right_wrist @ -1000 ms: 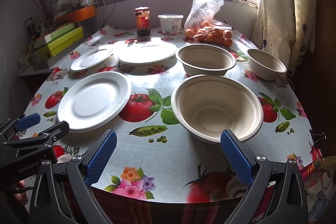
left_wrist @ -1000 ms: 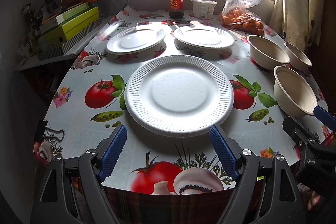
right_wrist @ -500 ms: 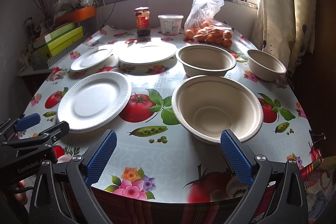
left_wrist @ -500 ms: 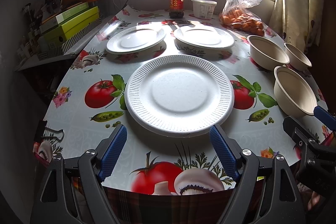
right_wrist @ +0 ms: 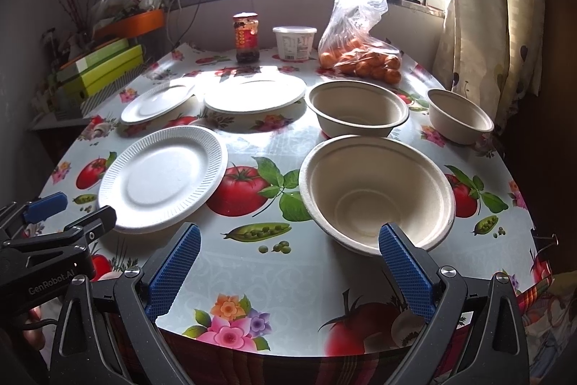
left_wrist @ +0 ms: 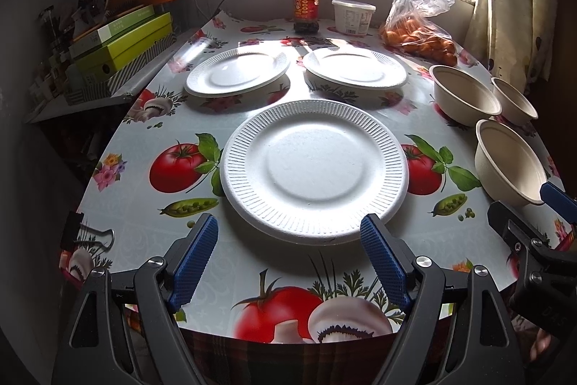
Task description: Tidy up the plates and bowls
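Note:
Three white foam plates lie on the table: a ribbed near plate (left_wrist: pixel 313 168) (right_wrist: pixel 162 177), a far left plate (left_wrist: pixel 238 71) (right_wrist: pixel 157 103) and a far right plate (left_wrist: pixel 355 67) (right_wrist: pixel 254 94). Three beige bowls stand at the right: a near bowl (left_wrist: pixel 508 161) (right_wrist: pixel 377 193), a middle bowl (left_wrist: pixel 465 94) (right_wrist: pixel 357 109) and a small far bowl (left_wrist: pixel 514 100) (right_wrist: pixel 459 116). My left gripper (left_wrist: pixel 288 251) is open and empty just before the near plate. My right gripper (right_wrist: pixel 288 262) is open and empty before the near bowl.
A sauce jar (left_wrist: pixel 305 8), a white tub (left_wrist: pixel 352 17) and a bag of oranges (left_wrist: pixel 420 31) stand at the table's far edge under the window. Stacked green boxes (left_wrist: pixel 122 42) sit on a side shelf at the left. A binder clip (left_wrist: pixel 90 235) grips the cloth's near left edge.

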`<action>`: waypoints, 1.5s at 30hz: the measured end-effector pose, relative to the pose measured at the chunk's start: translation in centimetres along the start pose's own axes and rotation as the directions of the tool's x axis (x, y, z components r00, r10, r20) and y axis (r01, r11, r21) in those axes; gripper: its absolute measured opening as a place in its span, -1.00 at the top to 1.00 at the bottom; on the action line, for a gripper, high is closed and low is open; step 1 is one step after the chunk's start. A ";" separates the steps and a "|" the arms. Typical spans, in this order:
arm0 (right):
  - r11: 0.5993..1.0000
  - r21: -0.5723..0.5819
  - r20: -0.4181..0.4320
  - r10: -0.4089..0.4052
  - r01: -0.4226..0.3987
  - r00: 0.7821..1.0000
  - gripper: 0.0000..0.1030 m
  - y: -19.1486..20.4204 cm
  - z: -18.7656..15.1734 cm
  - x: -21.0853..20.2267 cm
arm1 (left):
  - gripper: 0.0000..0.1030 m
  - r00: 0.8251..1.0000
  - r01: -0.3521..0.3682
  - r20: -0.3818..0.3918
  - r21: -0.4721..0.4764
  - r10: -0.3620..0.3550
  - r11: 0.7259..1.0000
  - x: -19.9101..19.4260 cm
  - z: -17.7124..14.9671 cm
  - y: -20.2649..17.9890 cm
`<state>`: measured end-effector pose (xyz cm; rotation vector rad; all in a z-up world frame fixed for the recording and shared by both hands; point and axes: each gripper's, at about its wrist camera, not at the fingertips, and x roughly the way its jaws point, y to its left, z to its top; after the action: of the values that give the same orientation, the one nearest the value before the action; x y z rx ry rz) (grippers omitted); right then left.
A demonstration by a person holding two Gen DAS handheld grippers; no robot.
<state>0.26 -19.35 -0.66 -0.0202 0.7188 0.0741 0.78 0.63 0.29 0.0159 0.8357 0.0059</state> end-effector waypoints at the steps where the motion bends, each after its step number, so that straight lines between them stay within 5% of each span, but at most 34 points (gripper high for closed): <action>1: 1.000 -0.002 0.000 0.000 0.000 1.000 -0.95 0.0 0.1 0.0 | -0.58 1.000 0.001 0.001 -0.001 -0.001 1.000 0.0 0.1 0.1; 7: 1.000 -0.028 0.005 0.013 -0.013 1.000 -0.95 0.8 1.1 0.5 | -0.58 0.999 0.031 0.009 -0.026 -0.031 0.999 0.3 0.7 1.3; 11: 0.998 -0.054 0.021 0.012 -0.011 1.000 -0.95 1.5 2.5 0.7 | -0.58 1.000 -0.011 0.020 -0.031 0.012 0.999 0.5 1.8 2.4; 31: 0.984 -0.161 0.019 0.078 -0.074 0.997 -0.86 5.9 14.6 5.0 | -0.58 0.999 -0.025 -0.043 -0.174 0.018 0.984 3.9 9.8 11.8; 39: 0.966 -0.178 -0.052 0.181 -0.187 0.982 -0.69 7.8 19.3 8.4 | -0.58 0.999 0.005 -0.043 -0.234 -0.015 0.972 5.4 13.5 14.5; 45: 0.941 -0.212 -0.090 0.251 -0.265 0.964 -0.69 10.3 22.5 10.6 | -0.58 0.999 -0.034 -0.047 -0.212 0.025 0.977 6.4 15.9 15.8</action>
<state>22.20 -7.43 9.38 -0.1432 0.7693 0.4075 16.92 16.35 6.45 -0.1740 0.8757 0.1243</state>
